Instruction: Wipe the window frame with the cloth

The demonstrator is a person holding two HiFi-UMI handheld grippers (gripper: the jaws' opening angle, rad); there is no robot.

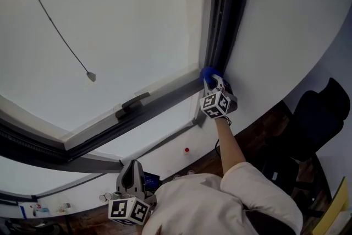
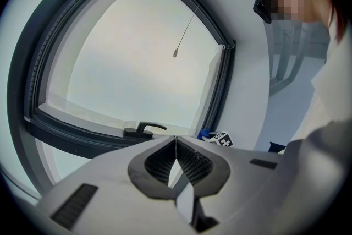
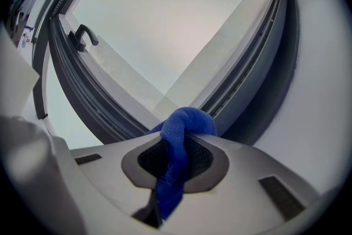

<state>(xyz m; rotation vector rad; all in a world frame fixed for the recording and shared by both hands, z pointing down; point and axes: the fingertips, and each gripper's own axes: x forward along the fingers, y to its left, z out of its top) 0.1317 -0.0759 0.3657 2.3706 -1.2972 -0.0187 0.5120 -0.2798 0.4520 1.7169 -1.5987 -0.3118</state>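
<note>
The right gripper (image 3: 177, 147) was clamped on the blue cloth (image 3: 186, 123). The cloth's bunched end protruded past the jaw tips and was pressed into the corner of the dark window frame (image 1: 221, 19), at centre right of the head view. The right forearm (image 1: 231, 143) was extended upward from the lower centre of that view, while the left gripper (image 2: 176, 147) was held at the bottom left, jaws closed together on nothing, well apart from the cloth and facing the window handle (image 2: 144, 128).
</note>
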